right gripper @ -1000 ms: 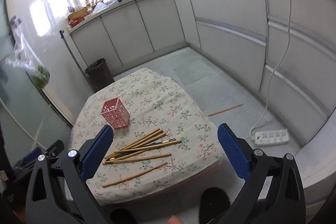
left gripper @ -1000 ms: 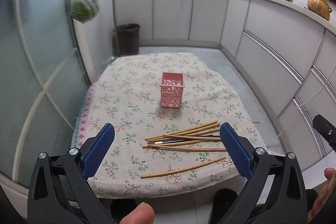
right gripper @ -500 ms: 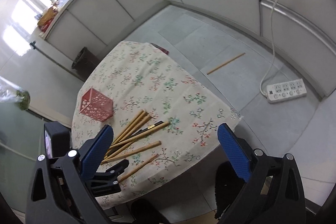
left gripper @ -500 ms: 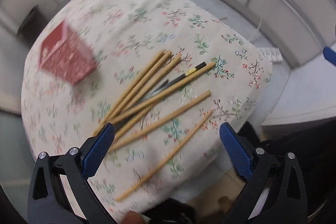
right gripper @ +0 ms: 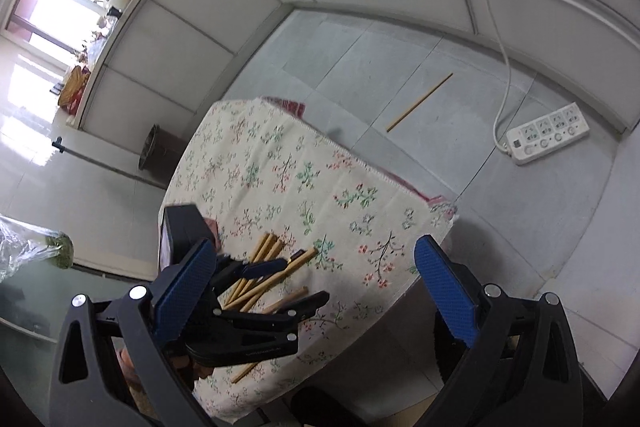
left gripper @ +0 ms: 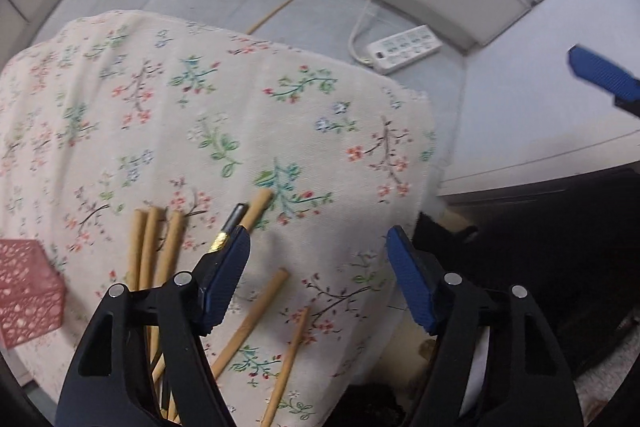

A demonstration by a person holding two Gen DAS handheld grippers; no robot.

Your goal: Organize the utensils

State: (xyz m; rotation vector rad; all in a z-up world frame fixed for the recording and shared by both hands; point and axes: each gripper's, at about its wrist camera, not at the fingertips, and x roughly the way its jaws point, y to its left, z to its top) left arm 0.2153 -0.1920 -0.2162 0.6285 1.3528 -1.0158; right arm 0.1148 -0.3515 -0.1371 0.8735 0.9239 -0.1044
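Several wooden chopsticks (left gripper: 154,251) and one black chopstick with a gold band (left gripper: 229,230) lie on the floral tablecloth (left gripper: 224,123). My left gripper (left gripper: 318,283) is open, low over the chopsticks near the table's near edge. A pink perforated holder (left gripper: 26,291) stands at the left. My right gripper (right gripper: 316,287) is open and higher up, behind the left one (right gripper: 298,281), looking down on the chopsticks (right gripper: 266,269) and the table (right gripper: 288,183).
One chopstick lies on the tiled floor (right gripper: 419,102) beside a white power strip (right gripper: 548,133) with its cord. A dark bin (right gripper: 154,151) stands beyond the table. Cabinets line the walls.
My left gripper has dropped close over the chopsticks and swung right, so the holder slid to the left edge. My right gripper has tilted downward and come nearer the table.
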